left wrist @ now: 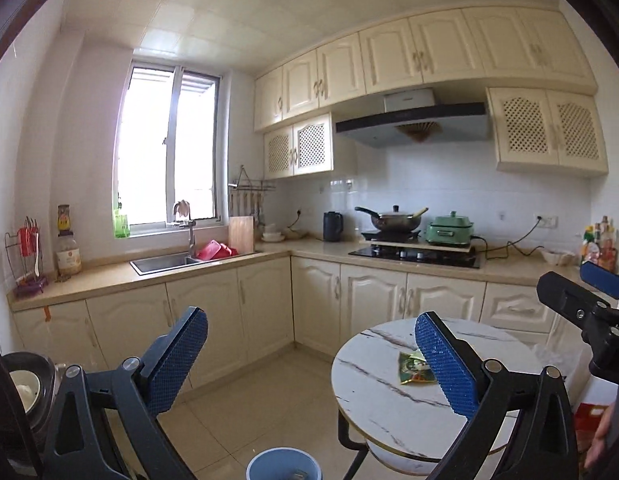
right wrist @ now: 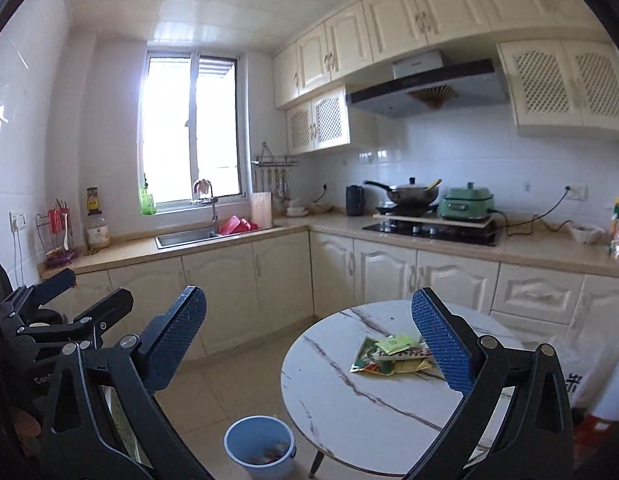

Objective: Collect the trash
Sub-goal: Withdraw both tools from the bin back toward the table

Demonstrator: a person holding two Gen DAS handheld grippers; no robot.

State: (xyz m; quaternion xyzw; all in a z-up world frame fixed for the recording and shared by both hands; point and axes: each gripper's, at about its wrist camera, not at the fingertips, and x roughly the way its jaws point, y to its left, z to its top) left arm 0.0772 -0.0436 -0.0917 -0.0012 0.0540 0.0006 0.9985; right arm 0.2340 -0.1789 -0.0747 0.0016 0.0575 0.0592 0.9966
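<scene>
Several crumpled snack wrappers [right wrist: 389, 356], green, yellow and red, lie together on a round white marble table [right wrist: 349, 400]. In the left wrist view only a green wrapper [left wrist: 415, 368] shows, partly behind a blue pad. A blue bin [right wrist: 261, 446] stands on the floor left of the table with some scraps inside; its rim [left wrist: 283, 464] also shows from the left wrist. My left gripper [left wrist: 311, 316] is open and holds nothing. My right gripper [right wrist: 309, 293] is open too, empty, held above and short of the table.
Cream cabinets and a counter run along the back with a sink [left wrist: 161, 262], a kettle [left wrist: 332, 226], a wok [left wrist: 395, 220] on the stove and a green pot [left wrist: 449, 230]. A white bag [right wrist: 577, 372] stands right of the table. A hand [left wrist: 601, 440] shows at lower right.
</scene>
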